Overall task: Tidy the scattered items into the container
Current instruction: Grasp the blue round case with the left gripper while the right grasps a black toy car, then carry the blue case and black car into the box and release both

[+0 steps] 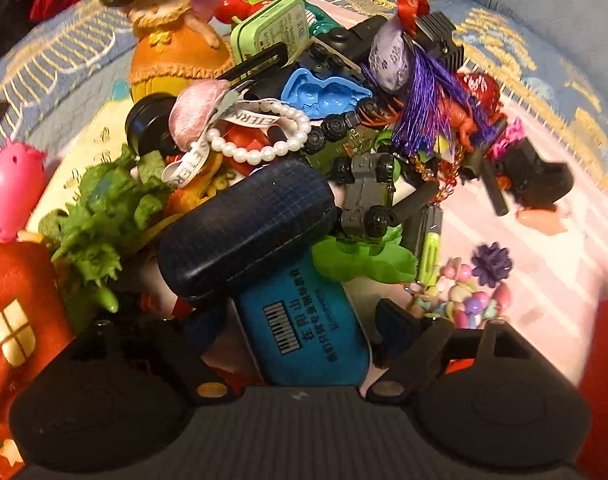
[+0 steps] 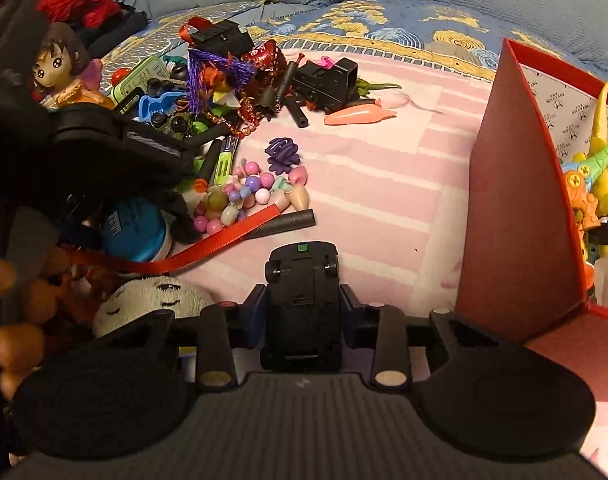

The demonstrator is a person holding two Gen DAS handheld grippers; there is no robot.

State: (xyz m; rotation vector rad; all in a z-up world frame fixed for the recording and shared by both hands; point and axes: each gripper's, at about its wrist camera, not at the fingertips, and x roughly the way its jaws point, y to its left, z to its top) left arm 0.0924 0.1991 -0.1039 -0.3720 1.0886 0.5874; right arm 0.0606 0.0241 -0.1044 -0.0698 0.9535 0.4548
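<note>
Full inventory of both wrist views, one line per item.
red box: 1, red, right side, open
dinosaur toys: several, yellow/orange, inside box
black toy car: 1, black, between right gripper's fingers
doll: 1, orange dress, pile's far left
pearl bracelet: 1, white, atop pile
glasses case: 1, dark blue, pile front
blue tin: 1, blue, under case
bead string: 1, pastel, on sheet
carrot toy: 1, orange, beyond pile
left gripper: open, over tin
right gripper: shut on car
</note>
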